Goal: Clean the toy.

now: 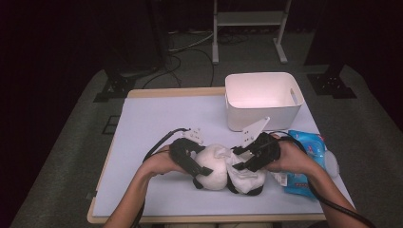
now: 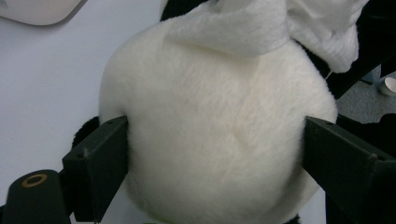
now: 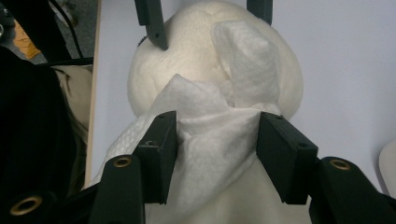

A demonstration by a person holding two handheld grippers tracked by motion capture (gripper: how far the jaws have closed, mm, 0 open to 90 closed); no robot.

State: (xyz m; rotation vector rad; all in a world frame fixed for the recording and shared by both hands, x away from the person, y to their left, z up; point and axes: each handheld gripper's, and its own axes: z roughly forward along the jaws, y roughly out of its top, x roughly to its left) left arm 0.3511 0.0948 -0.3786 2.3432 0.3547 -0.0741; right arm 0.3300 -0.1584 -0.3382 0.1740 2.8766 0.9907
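On counter at 6 o'clock: plush panda [image 1: 212, 167], soft, light | left tongs [image 1: 196, 167] squeeze its head | right tongs [image 1: 241, 159] open around cloth [image 3: 212, 135]; pinch its bunched fold.

A lab-like recording room: dark surroundings, grey carpet, cables [image 1: 190, 47] on the floor, a metal stand [image 1: 249, 28] beyond the table [image 1: 157, 118].

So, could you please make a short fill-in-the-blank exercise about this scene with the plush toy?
1. The left gripper clamps the round ____ head of the plush toy.
2. A white ____ lies between the jaws of the right gripper.
3. The white bin stands at the ____ edge of the table.
4. Beside the person's right hand lies a ____ packet.

Missing words: white; cloth; far; blue
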